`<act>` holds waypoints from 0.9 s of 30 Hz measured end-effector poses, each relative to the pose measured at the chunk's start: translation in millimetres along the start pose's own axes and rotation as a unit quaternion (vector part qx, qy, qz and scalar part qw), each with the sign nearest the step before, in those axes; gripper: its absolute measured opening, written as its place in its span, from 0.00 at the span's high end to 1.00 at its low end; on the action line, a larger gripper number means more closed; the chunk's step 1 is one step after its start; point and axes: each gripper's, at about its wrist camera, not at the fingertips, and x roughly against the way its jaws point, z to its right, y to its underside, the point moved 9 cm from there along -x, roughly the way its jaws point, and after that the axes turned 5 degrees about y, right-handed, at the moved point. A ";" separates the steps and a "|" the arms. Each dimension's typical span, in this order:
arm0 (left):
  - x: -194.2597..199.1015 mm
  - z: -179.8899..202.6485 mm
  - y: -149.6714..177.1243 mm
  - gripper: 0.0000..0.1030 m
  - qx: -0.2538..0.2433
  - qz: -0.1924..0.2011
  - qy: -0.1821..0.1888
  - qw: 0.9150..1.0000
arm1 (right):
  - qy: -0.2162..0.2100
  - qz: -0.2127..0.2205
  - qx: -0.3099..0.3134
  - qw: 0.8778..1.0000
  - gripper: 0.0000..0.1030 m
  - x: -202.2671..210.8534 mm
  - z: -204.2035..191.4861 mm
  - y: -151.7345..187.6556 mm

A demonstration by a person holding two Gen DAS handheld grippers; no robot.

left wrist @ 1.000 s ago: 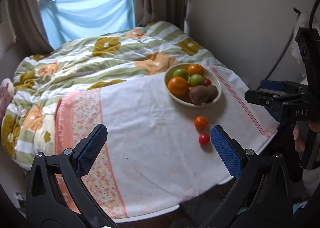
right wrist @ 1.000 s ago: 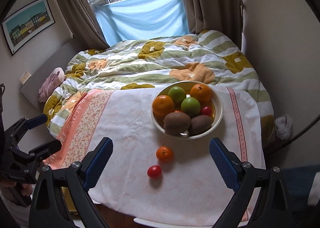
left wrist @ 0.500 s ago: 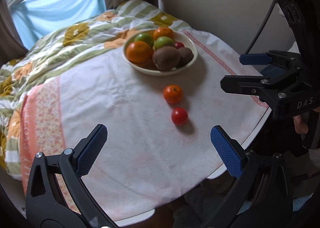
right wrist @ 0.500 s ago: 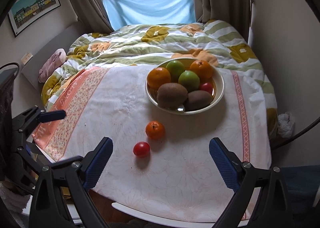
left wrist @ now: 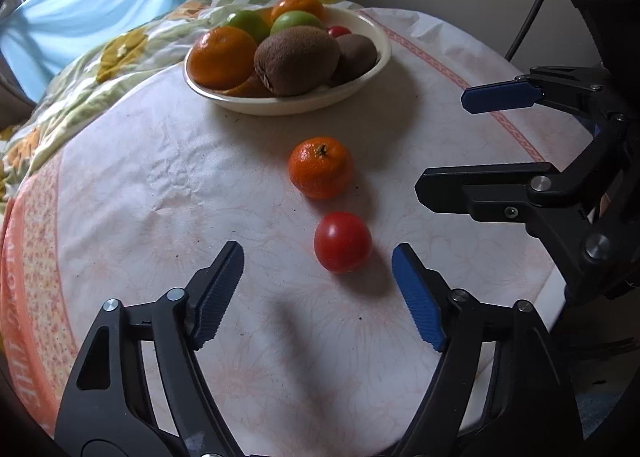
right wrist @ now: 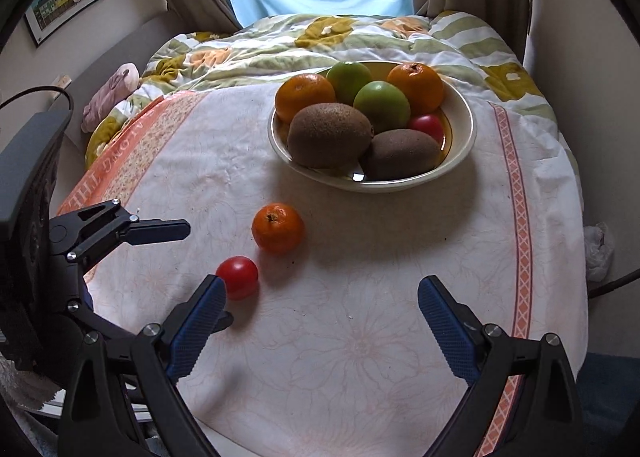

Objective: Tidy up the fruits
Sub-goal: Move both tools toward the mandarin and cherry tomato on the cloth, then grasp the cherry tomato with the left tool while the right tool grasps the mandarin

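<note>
A small red tomato (left wrist: 342, 241) (right wrist: 237, 276) and a small orange mandarin (left wrist: 321, 167) (right wrist: 278, 227) lie loose on the white tablecloth. Behind them stands a cream bowl (left wrist: 370, 71) (right wrist: 464, 145) with two kiwis, oranges, green apples and another red tomato. My left gripper (left wrist: 318, 269) is open, low over the cloth, with the loose tomato just ahead between its fingertips. It also shows in the right wrist view (right wrist: 202, 269). My right gripper (right wrist: 322, 299) is open and empty, above the cloth to the right of the tomato; it also shows in the left wrist view (left wrist: 452, 137).
The round table (right wrist: 400, 297) carries a white cloth with orange borders. A flowered quilt (right wrist: 320, 41) on a bed lies behind it, a wall to the right. The table's front edge (left wrist: 560, 277) is close to the right gripper.
Both grippers have moved forward and down toward the table. The left one has closed in on the loose tomato. No fruit has moved.
</note>
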 end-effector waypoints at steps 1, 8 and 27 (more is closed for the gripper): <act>-3.2 0.2 1.0 0.29 0.001 -0.003 0.000 1.000 | -0.002 -0.001 0.001 1.000 0.07 -2.9 0.5 -0.2; -12.9 5.6 2.8 0.41 0.001 -0.007 0.004 1.000 | -0.023 -0.006 0.010 1.000 0.07 -14.7 0.0 -1.1; -1.5 -23.9 12.0 0.66 0.045 -0.009 -0.011 0.999 | -0.046 -0.024 0.049 0.997 0.35 -36.7 -25.0 -5.6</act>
